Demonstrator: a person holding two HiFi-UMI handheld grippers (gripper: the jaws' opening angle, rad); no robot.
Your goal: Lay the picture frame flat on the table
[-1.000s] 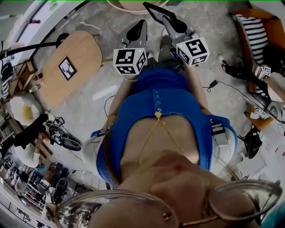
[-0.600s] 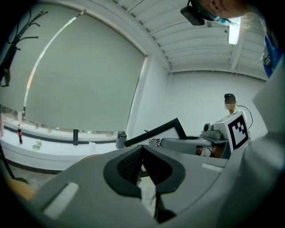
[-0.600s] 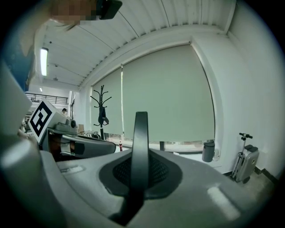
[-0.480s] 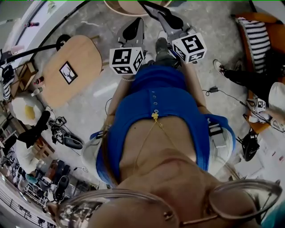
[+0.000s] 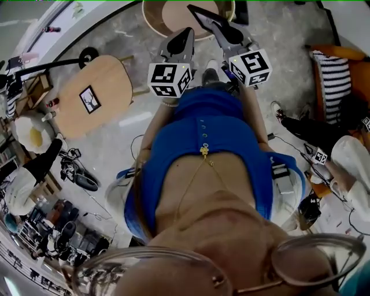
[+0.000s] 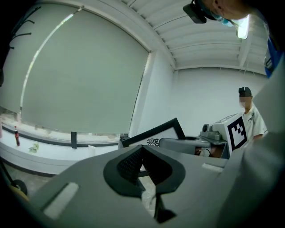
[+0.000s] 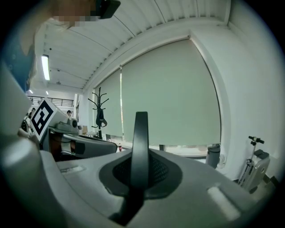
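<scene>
The picture frame [image 5: 203,16] is black and thin. It sticks out up and to the left from my right gripper [image 5: 224,32], which is shut on its edge. In the right gripper view only the frame's dark edge [image 7: 141,133] shows, standing upright between the jaws. The left gripper view shows the frame [image 6: 156,135] tilted, with a white picture and a small emblem. My left gripper [image 5: 186,33] is beside it at the same height, shut and holding nothing; its pads [image 6: 133,161] meet at the tip. Both grippers are held in front of the person's blue top, above the floor.
An oval wooden table [image 5: 107,81] stands at the left, and a small framed deer picture [image 5: 88,98] lies flat on it. A round wooden table [image 5: 151,17] is at the top edge. Cables run over the floor; an orange chair [image 5: 324,58] and seated people are at the right.
The whole scene has slid under the head camera: the round table at the top has come further into view. Both grippers keep their pose, and the frame stays in the right one.
</scene>
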